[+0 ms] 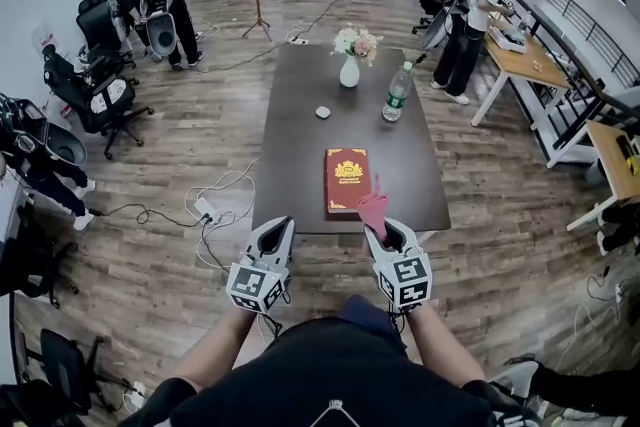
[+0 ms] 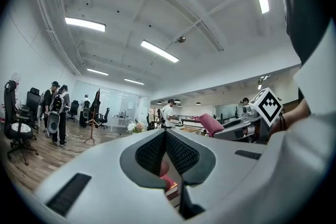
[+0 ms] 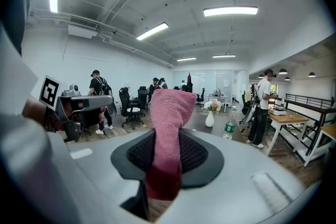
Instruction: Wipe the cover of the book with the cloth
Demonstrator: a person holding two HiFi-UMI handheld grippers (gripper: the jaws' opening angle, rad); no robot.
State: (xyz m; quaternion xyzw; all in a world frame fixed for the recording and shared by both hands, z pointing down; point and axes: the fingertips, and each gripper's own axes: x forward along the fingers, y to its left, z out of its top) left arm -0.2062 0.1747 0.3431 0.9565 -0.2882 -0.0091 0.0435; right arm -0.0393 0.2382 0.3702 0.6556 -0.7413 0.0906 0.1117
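A long dark table (image 1: 300, 115) stretches away from both handheld grippers, its near edge lying just under their tips. The left gripper (image 1: 284, 223) hovers at that edge with its jaws pressed together and nothing between them, as its own view confirms (image 2: 165, 135). The right gripper (image 1: 379, 233), level with it and a little way to its right, is clamped on a pink cloth (image 1: 373, 209); in the right gripper view (image 3: 167, 139) the cloth (image 3: 169, 118) rises in a folded column from between the ribbed pads, its lower end hanging below them. A red book (image 1: 346, 181) with a gold emblem lies flat on the table just ahead of the right gripper and slightly to its left, its near end close to the table's edge and the raised tip of the cloth just beside its near right corner. Well beyond the book, further from both grippers, stand a clear plastic bottle (image 1: 397, 93) with a green label and a white vase (image 1: 349, 71) of pale flowers (image 1: 357, 42), with a small white object (image 1: 323, 112) lying on the table ahead of the left gripper.
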